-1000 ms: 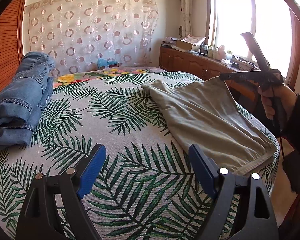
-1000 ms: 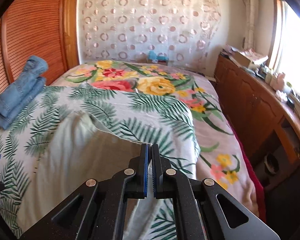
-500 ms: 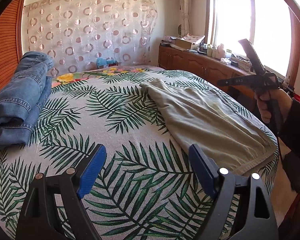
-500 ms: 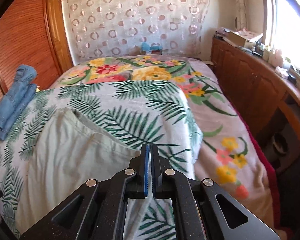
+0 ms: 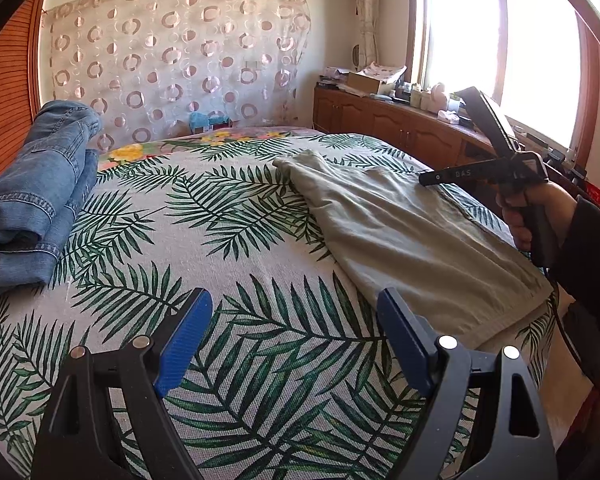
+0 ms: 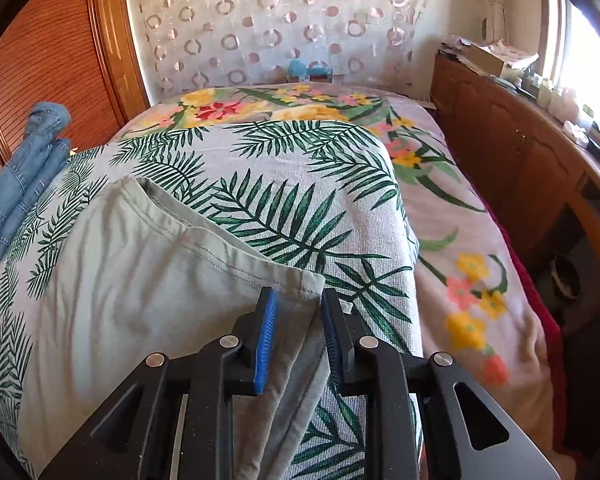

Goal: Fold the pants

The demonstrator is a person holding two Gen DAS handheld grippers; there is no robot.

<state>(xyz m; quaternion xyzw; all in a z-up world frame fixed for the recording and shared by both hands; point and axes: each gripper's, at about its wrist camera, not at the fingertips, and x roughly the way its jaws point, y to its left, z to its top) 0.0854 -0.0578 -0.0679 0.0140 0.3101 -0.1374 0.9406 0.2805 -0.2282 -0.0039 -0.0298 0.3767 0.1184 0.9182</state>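
Observation:
Grey-green pants [image 5: 404, 220] lie flat on the right side of the leaf-print bedspread [image 5: 228, 248]; they also show in the right wrist view [image 6: 140, 276]. My left gripper [image 5: 296, 336] is open and empty above the bedspread, left of the pants' near end. My right gripper [image 6: 298, 332] is open, its blue pads either side of the pants' near corner, with cloth hanging between the jaws. In the left wrist view the right gripper [image 5: 476, 172] is held over the pants' right edge.
Folded blue jeans [image 5: 32, 196] lie at the bed's left edge, also in the right wrist view [image 6: 24, 176]. A wooden cabinet [image 6: 512, 160] with clutter runs along the right under the window. A wooden wardrobe [image 6: 52, 52] stands left.
My right gripper was shut and has opened around the pants' corner. The pants have settled flatter on the bed. My left gripper has stayed open and barely moved.

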